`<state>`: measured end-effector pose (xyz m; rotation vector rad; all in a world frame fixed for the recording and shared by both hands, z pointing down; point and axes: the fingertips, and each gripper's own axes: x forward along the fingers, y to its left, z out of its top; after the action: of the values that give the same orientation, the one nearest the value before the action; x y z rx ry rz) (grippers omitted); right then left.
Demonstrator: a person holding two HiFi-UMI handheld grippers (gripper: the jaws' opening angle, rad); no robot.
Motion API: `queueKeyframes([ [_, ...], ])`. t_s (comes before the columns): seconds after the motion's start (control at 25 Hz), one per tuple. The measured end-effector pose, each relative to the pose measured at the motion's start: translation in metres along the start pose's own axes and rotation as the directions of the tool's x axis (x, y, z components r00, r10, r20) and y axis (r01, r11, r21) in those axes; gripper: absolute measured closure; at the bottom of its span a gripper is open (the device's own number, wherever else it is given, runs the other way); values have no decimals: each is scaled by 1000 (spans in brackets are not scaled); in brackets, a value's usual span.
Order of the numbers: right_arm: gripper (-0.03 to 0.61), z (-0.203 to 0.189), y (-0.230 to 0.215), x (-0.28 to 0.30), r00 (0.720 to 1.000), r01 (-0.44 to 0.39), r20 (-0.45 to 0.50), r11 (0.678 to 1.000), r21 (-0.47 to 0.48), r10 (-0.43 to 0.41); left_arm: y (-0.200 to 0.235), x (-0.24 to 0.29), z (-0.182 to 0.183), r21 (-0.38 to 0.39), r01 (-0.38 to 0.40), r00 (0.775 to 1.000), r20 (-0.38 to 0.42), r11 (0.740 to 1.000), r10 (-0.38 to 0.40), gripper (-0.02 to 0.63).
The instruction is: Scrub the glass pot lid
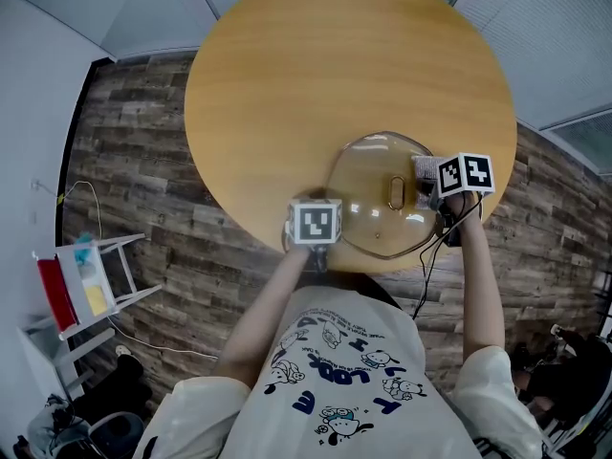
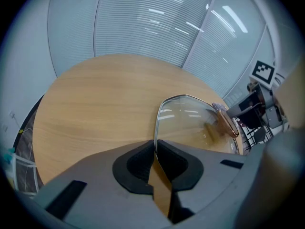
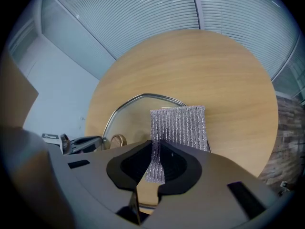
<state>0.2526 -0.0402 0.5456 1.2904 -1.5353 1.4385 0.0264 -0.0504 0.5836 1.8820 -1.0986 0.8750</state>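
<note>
My glass pot lid (image 1: pixel 375 202) is clear with a thin metal rim and a copper-toned handle (image 1: pixel 395 194) on top. It sits dome up on the round wooden bench (image 1: pixel 287 75) near my edge, its near-left rim pinched in my left tool (image 2: pixel 155 149). The silver-grey ribbed scrub pad (image 3: pixel 178 125) is rectangular and clamped by one edge in my right tool (image 3: pixel 157 152), lying over the lid's right side just beside the handle.

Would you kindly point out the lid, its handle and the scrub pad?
lid (image 1: pixel 361 185): head view, bare glass beside the handle.
handle (image 1: pixel 395 193): head view, middle of the loop.
pad (image 3: pixel 183 128): right gripper view, middle of the silver mesh.
</note>
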Motion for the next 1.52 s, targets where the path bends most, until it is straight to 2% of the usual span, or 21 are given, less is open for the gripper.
queueKeyframes([
  [0.48, 515, -19, -10, -7, 1000, 18, 8, 999, 42, -18, 0, 1, 2, 19, 9, 1000, -2, 1000, -9, 583],
  [1.52, 515, -74, -21, -14, 1000, 15, 1, 994, 107, -15, 0, 0, 5, 0, -2, 1000, 14, 1000, 2, 583],
])
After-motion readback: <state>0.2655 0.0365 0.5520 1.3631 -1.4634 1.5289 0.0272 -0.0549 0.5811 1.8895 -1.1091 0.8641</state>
